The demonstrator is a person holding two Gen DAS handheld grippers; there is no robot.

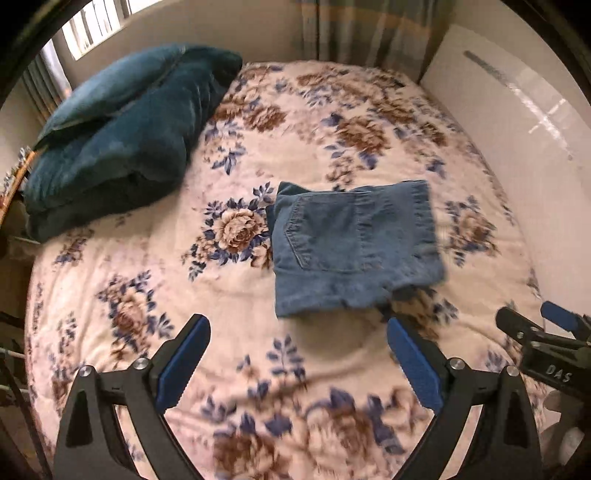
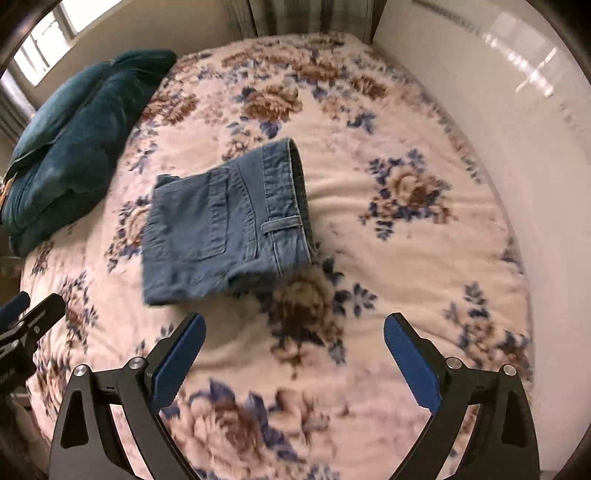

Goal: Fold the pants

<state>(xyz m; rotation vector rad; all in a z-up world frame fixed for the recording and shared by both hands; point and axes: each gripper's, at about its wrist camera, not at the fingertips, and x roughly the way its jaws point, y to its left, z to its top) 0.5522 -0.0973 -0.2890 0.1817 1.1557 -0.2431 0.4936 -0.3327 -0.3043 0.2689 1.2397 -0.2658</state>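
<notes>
- A window [image 1: 92, 33] let daylight in beyond the far left corner of the bed, with striped curtains [image 1: 354, 29] hanging behind the far edge.
- Dark teal plush folded bedding, piled as pillows [image 1: 122, 136], lay along the left edge of the bed, reaching towards the far left corner.
- The bed's cream fleece blanket printed with brown and blue roses [image 1: 258, 155] covered the whole surface and carried everything else.
- The left gripper [image 1: 297, 325], black with blue ribbed pads, hung over the near part of the blanket with its jaws spread wide and nothing between them; it was released and touched no cloth.
- The faded blue denim pants, folded into a compact rectangle [image 1: 351, 247], lay flat near the middle of the bed, well apart from the teal pile. A back pocket faced up, and the waistband with one belt loop ran along the side nearer the right edge of the bed.
- The near edge of the folded pants sat just beyond the tips of both grippers, apart from them.
- The right gripper [image 2: 293, 321], of the same black and blue make, also stood released, its jaws wide apart over bare blanket, gripping nothing.
- A glossy white panel [image 1: 517, 122] stood along the right edge of the bed.
- Both views were somewhat blurred.
</notes>
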